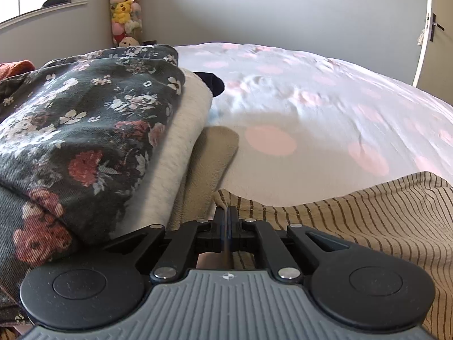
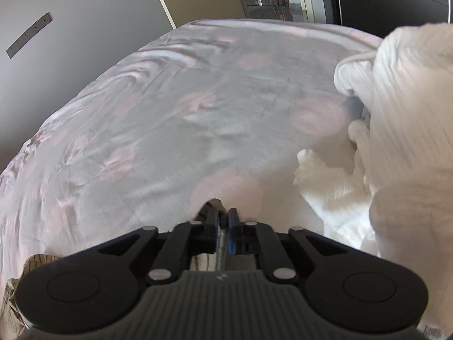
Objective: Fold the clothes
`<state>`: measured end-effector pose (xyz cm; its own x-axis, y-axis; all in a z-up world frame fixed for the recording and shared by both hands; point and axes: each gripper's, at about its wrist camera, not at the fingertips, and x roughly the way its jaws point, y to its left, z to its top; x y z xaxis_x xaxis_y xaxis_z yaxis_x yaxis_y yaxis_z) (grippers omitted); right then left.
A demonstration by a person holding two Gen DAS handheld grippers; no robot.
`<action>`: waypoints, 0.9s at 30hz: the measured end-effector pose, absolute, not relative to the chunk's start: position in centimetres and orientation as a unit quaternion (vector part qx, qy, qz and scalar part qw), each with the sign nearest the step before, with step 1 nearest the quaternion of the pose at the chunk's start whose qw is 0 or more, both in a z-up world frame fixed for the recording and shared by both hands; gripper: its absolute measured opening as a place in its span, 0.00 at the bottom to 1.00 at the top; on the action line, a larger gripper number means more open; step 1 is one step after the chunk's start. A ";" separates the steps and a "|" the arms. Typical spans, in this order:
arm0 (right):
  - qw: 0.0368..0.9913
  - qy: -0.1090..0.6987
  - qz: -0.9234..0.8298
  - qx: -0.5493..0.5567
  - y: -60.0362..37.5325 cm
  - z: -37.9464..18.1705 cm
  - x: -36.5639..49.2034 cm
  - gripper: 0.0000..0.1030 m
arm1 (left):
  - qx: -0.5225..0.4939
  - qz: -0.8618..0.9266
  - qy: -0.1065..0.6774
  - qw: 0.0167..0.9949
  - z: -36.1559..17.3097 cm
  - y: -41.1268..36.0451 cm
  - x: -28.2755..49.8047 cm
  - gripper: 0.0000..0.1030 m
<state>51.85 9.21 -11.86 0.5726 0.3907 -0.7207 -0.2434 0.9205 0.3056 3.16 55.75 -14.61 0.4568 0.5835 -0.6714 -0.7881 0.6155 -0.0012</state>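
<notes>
The tan striped cloth (image 1: 354, 221) runs off the picture's bottom edge. The fluffy white clothes pile (image 2: 407, 130) is blurry, cut by the right edge.

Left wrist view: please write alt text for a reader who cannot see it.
The left gripper is shut on an edge of a tan striped garment lying on a bed with a pink-dotted cover. To its left rises a stack of folded clothes, a dark floral piece on top.

Striped shirt (image 1: 354, 215): thin woven cloth, matt, rumpled. Floral garment (image 1: 70, 130): coarse twill weave. Cream sweater (image 1: 181, 141) beneath it: soft fleecy knit. Bedsheet (image 1: 297, 107): smooth cotton, finely creased. White ribbed knit (image 2: 402, 107). Left gripper (image 1: 227, 215): matt black plastic, shiny metal rivets, ridged grey housing.
</notes>
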 end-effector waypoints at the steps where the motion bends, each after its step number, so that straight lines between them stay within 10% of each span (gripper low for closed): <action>1: 0.881 0.426 0.182 0.092 9.0 -11.8 51.4 0.42 | -0.154 0.407 0.324 0.840 -14.4 55.6 3.2 0.09; 7: 0.869 0.438 0.201 0.114 6.8 -10.7 48.0 0.45 | -0.143 0.388 0.326 0.850 -12.4 52.9 2.4 0.40; 27: 0.704 0.644 0.271 0.124 4.7 -12.9 27.1 0.47 | -0.264 0.249 0.400 0.841 -10.6 41.0 -3.3 0.40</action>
